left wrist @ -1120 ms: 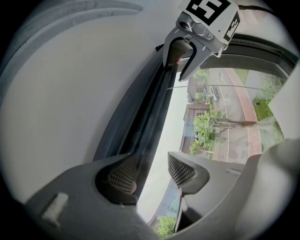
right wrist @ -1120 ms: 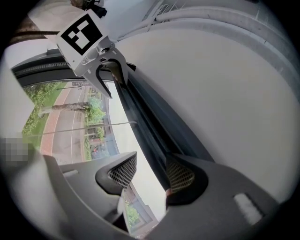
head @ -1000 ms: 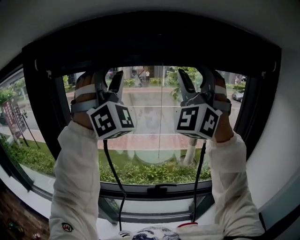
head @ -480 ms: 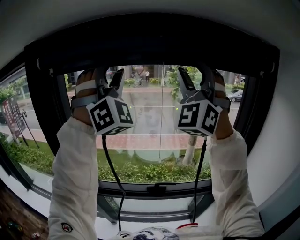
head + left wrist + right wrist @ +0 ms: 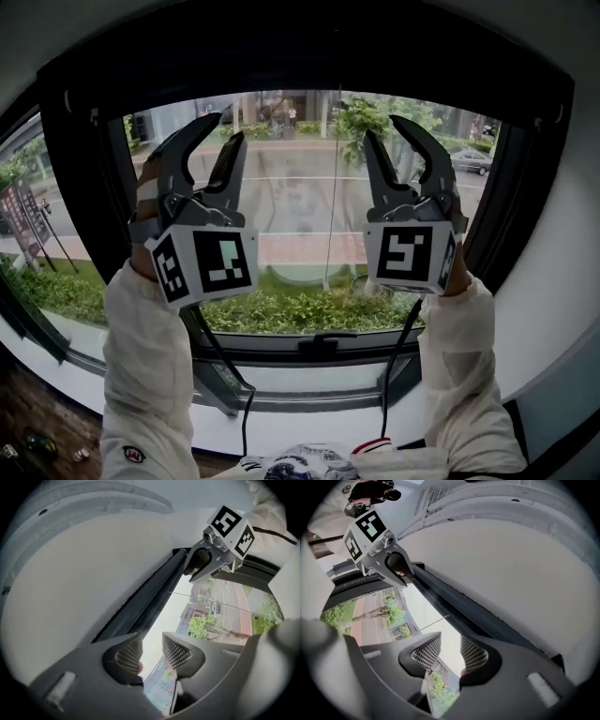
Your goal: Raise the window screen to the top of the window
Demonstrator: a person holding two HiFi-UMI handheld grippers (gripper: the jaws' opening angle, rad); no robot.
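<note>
Head view: both grippers are held up in front of a black-framed window point(image 5: 70, 216), white sleeves point(image 5: 145, 375) below them. The left gripper point(image 5: 225, 131) is on the left and the right gripper point(image 5: 382, 129) on the right, well apart, both with their fingers pointing up toward the top of the opening. The window screen point(image 5: 300, 66) shows as a dark band along the top of the window, and the glass below it gives a plain view of street and greenery. A thin cord point(image 5: 330, 206) hangs down the middle of the pane, between the two grippers. A dark handle point(image 5: 323, 339) sits on the lower frame rail.

Left gripper view: the left gripper point(image 5: 151, 651) has its meshed pads point(image 5: 177, 651) fairly wide apart; the jaws have just been closing, with nothing between them but glass beyond. The window screen point(image 5: 140, 604) runs as a dark bar under the pale ceiling, and the right gripper point(image 5: 208, 564) is up close to it.

Right gripper view: the right gripper point(image 5: 450, 651) has a narrower gap; its jaws have also just been closing, on nothing. The window screen point(image 5: 464, 611) runs across above, with the left gripper point(image 5: 396, 564) near its far end.
</note>
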